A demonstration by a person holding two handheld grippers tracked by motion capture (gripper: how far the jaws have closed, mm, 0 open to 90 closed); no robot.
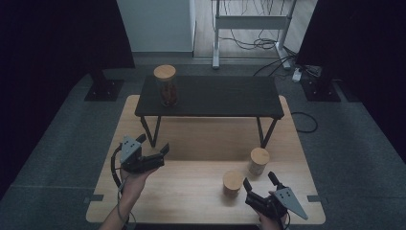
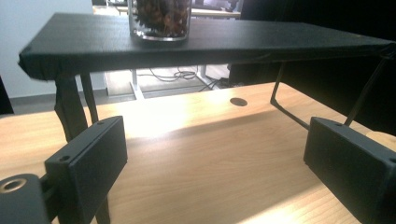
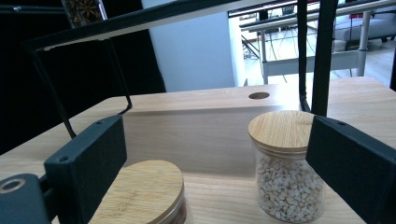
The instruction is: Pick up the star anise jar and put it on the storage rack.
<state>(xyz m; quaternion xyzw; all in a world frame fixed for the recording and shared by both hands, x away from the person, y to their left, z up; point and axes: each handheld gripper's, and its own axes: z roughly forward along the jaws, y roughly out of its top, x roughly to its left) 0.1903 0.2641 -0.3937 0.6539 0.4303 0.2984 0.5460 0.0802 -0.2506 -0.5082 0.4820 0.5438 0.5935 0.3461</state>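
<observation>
Jars (image 1: 232,183) (image 1: 259,161) wait near the table's right front corner, just ahead of the right gripper (image 1: 262,183), jaws spread and empty like the left gripper's (image 1: 153,143); reaching looks underway, closing around one next.

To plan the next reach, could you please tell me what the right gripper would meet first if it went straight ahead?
Probably the nearer jar, low at the right gripper's left jaw; the jar of pale seeds stands farther on.
</observation>
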